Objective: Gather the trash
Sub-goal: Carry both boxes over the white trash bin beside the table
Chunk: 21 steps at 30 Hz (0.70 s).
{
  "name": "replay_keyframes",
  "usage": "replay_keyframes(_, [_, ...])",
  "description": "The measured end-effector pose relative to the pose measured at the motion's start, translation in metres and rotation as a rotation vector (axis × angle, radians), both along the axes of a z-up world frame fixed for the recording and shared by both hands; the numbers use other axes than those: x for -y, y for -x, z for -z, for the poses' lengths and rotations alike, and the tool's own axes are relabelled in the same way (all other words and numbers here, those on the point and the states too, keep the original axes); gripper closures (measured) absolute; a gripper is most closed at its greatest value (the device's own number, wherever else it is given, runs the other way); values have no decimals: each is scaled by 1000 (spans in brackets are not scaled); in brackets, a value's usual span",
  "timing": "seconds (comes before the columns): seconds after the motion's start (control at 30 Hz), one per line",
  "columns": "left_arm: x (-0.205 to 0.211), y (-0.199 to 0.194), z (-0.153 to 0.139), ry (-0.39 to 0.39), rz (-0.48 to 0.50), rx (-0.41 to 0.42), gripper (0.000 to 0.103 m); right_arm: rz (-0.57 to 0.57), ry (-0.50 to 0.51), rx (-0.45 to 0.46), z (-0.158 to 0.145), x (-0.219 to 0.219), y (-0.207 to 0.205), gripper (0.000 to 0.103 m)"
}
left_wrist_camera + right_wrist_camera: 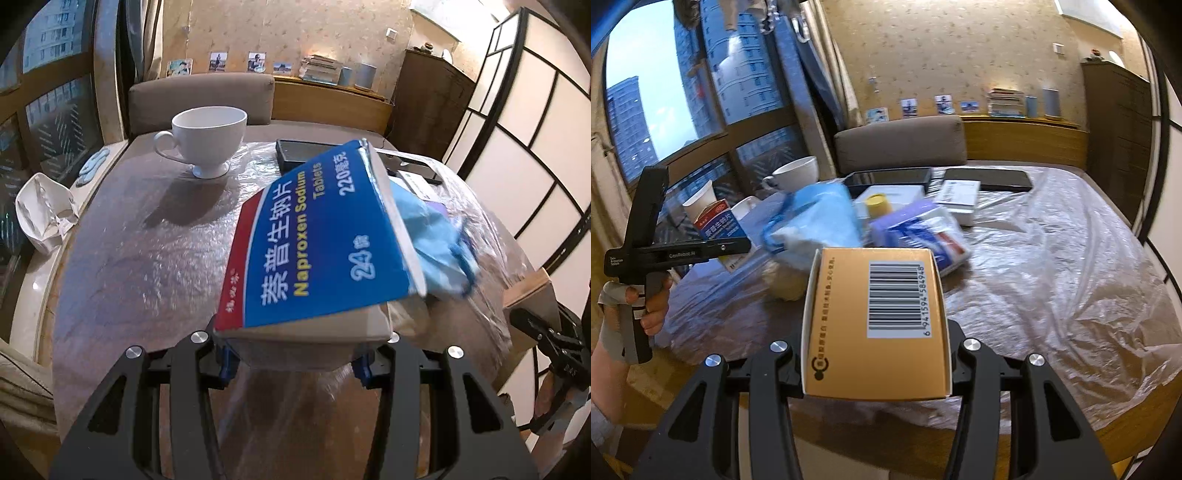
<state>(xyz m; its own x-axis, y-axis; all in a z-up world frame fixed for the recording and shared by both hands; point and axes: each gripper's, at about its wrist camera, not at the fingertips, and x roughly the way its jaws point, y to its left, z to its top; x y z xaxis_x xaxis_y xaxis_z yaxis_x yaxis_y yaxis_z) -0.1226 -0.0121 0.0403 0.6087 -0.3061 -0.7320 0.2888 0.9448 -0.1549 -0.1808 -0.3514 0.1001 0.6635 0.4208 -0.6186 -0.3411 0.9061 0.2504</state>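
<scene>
My left gripper [295, 354] is shut on a blue and red Naproxen tablet box [317, 236] and holds it above the table; the same box [718, 225] and the left gripper [738, 245] show at the left of the right wrist view. My right gripper [875, 365] is shut on an orange box with a barcode [875, 325], held over the table's near edge; its corner shows in the left wrist view [532, 291]. A crumpled blue glove [816, 218] lies on the table, also seen behind the blue box [436, 243].
A round table under clear plastic sheet [1052, 266] holds a white cup [208, 142], a black tray [890, 179], a dark tablet [990, 179], white boxes [960, 201], a yellow-capped bottle [877, 205] and a tissue pack [923, 236]. A white paper bag [40, 210] sits at the left edge.
</scene>
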Motion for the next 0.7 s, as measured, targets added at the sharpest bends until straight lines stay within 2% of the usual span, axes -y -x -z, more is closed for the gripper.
replay_keyframes(0.5, [9,64,-3,-56,57,59,55,-110,5,10,-15,-21,32,56])
replay_keyframes(0.7, [9,88,-6,-45,86,71,55,-152,-5,14,-22,-26,46,56])
